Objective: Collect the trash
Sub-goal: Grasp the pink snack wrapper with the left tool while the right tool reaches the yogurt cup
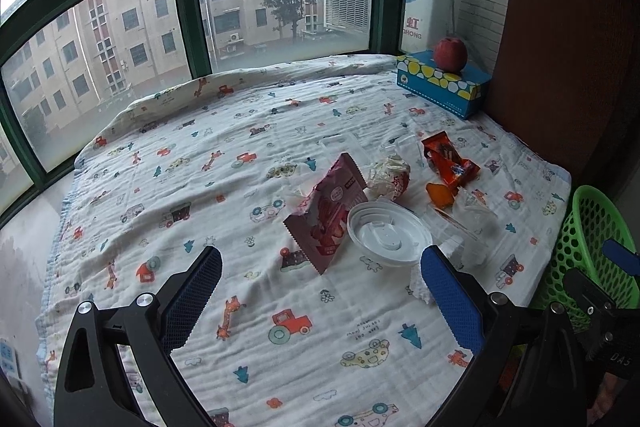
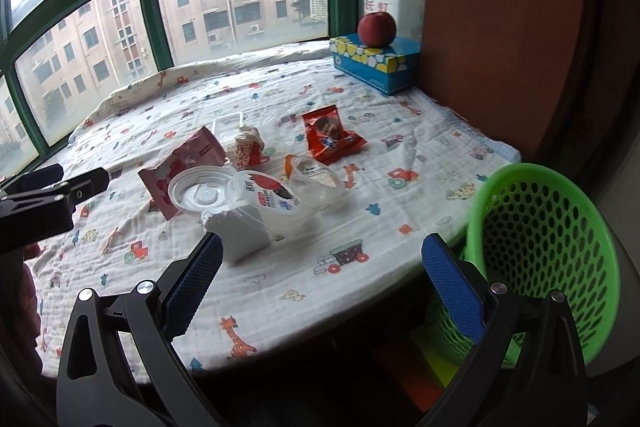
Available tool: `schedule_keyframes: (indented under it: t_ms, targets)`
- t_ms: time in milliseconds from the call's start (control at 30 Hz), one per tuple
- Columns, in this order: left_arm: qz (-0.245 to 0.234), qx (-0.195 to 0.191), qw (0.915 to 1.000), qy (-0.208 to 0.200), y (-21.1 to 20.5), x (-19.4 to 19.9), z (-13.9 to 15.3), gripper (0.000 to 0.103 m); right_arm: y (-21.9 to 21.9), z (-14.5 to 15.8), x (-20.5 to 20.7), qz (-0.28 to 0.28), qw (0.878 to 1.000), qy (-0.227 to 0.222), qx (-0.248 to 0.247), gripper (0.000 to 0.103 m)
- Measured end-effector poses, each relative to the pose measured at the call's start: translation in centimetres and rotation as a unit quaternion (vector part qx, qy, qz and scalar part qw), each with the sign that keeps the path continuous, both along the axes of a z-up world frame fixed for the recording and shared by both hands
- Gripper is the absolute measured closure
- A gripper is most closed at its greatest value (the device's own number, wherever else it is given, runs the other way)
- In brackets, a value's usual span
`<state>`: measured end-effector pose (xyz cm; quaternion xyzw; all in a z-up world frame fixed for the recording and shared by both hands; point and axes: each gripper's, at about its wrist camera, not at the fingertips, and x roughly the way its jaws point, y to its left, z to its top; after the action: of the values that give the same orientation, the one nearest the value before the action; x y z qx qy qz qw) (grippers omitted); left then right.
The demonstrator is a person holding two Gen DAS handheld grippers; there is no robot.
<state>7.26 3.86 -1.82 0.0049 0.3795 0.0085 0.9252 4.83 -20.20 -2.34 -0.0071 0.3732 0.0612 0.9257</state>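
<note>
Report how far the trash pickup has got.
Done: nothing visible; the green basket looks empty as far as can be seen. In hand: nothing; left gripper and right gripper are both open. Left: pink wrapper, orange wrapper, white lid, plastic cup.

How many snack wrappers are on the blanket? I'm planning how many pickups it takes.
2 clear ones: a pink wrapper lying left of the white lid, and an orange wrapper farther back toward the tissue box. Crumpled or clear pieces in the pile may hide more.

Wrappers (image 2: 332, 137) and cup lid (image 2: 198, 193) mid-bed, basket (image 2: 544, 239) right; apple (image 2: 377, 29) on tissue box (image 2: 376, 65) — behind
</note>
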Motion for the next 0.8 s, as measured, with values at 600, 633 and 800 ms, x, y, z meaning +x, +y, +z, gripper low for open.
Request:
schedule_keyframes:
  t_ms: [600, 633, 800]
  targets:
    - [0.032, 0.008, 0.9992, 0.021, 4.8, 3.4, -1.6, 0.007, 3.6, -3.5, 5.4, 0.082, 0.993, 0.057, 0.065, 0.005]
    - [0.031, 0.006, 0.9993, 0.022, 4.9, 3.5, -1.5, 0.007, 3.5, -3.6, 5.9, 0.081, 0.992, 0.06, 0.071, 0.005]
    - [0.017, -0.007, 0.9995, 0.026, 5.4, 4.9, -1.7, 0.007, 2.9, -4.5, 8.8, 0.073, 0.988, 0.089, 0.1, 0.005]
